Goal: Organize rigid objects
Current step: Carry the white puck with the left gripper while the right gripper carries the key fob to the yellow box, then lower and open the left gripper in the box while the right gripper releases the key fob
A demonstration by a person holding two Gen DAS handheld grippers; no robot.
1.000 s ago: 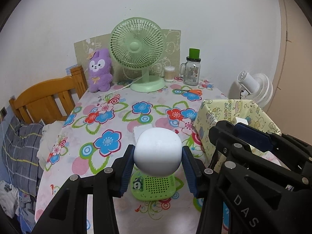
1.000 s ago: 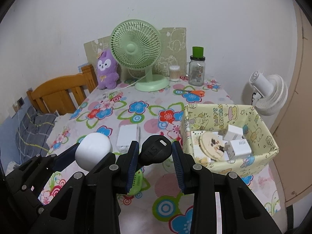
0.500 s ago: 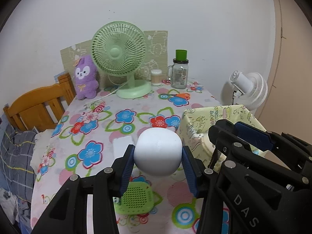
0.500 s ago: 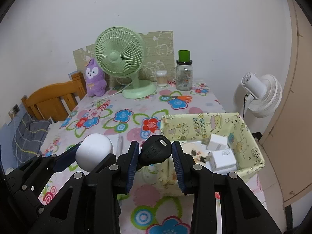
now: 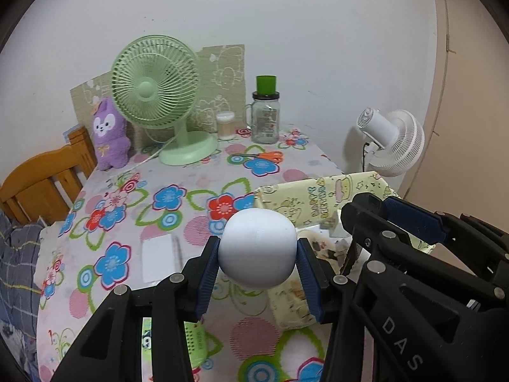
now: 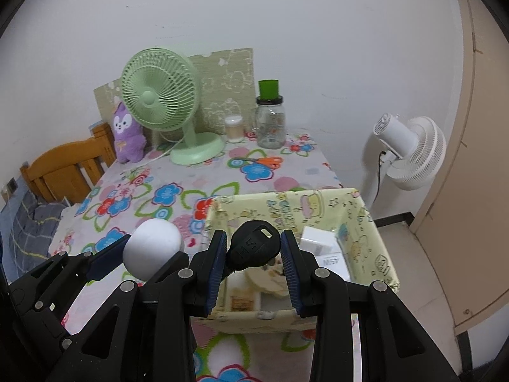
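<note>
My left gripper (image 5: 257, 265) is shut on a round white object (image 5: 257, 252), held above the flowered table near the left wall of a yellow patterned box (image 5: 321, 197). In the right wrist view the same white object (image 6: 152, 248) shows at the left. My right gripper (image 6: 253, 262) is shut on a black rounded object (image 6: 254, 248) marked with letters, hanging over the near left part of the yellow box (image 6: 366, 232). The box holds white blocks (image 6: 319, 243) and a round cookie-like piece. A white flat card (image 5: 158, 256) and a green perforated item (image 5: 195, 347) lie on the table.
A green desk fan (image 5: 156, 95), a purple plush (image 5: 109, 135), a small tub (image 5: 225, 124), a glass jar with green lid (image 5: 265, 117) and orange scissors (image 5: 267, 156) stand at the table's back. A white floor fan (image 6: 410, 151) is right of the table; a wooden chair (image 5: 41, 181) is left.
Both grippers have travelled to the right with their objects. The yellow box has come under the right gripper, and the green perforated item has slipped behind the left fingers.
</note>
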